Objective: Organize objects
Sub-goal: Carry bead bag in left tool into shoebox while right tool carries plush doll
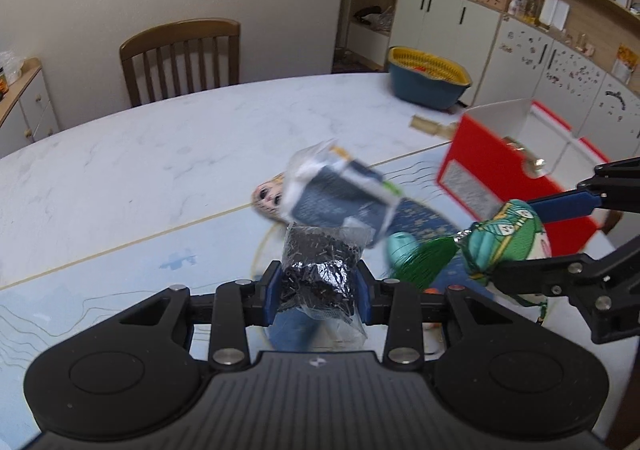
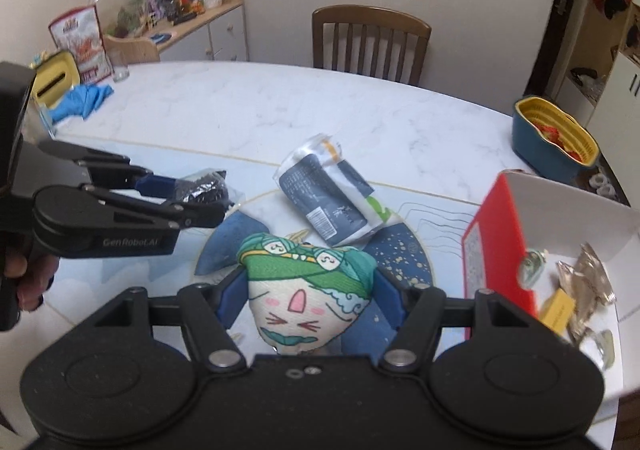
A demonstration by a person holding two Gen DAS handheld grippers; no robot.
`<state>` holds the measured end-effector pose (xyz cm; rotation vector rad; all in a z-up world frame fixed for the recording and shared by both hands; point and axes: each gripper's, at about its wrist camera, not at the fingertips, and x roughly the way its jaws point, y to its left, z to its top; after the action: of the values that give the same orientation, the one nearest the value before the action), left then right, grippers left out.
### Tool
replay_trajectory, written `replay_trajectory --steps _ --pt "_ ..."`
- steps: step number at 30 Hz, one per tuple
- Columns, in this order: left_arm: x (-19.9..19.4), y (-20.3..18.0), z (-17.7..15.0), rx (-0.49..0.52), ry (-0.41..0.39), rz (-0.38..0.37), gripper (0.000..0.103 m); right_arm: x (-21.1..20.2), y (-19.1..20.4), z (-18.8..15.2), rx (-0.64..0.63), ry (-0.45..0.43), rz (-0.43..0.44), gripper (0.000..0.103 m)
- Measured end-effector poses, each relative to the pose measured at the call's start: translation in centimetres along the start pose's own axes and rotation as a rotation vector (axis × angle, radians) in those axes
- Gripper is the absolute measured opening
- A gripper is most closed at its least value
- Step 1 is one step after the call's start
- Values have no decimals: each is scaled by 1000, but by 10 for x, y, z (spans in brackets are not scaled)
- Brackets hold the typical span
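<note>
My left gripper (image 1: 318, 288) is shut on a clear bag of small black pieces (image 1: 320, 270), held above the mat; it also shows in the right wrist view (image 2: 206, 187). My right gripper (image 2: 308, 290) is shut on a stuffed cat-face sachet (image 2: 306, 282) with a green wrap and green tassel (image 1: 424, 258). A dark blue packet in clear plastic (image 2: 332, 195) lies on the mat between both grippers. A red box (image 2: 500, 234) with a white inside stands open at the right and holds small wrapped items (image 2: 588, 286).
A blue basket with a yellow liner (image 2: 556, 137) stands at the table's far right. A blue cloth (image 2: 82, 99), a glass (image 2: 119, 67) and a yellow box (image 2: 52, 83) are at the far left. A wooden chair (image 2: 370, 41) stands behind the table. A doll face (image 1: 269, 199) lies on the mat.
</note>
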<state>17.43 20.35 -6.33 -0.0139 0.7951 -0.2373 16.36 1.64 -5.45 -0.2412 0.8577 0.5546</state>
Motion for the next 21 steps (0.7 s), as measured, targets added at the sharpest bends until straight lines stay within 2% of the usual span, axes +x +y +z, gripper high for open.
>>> replay_trajectory --steps 9,21 --pt "-25 -48 18 51 -43 -23 36 -39 -31 -1 44 -7 -16 65" --pt "-13 -120 50 75 -37 20 36 -79 -102 -7 41 -49 -21 65"
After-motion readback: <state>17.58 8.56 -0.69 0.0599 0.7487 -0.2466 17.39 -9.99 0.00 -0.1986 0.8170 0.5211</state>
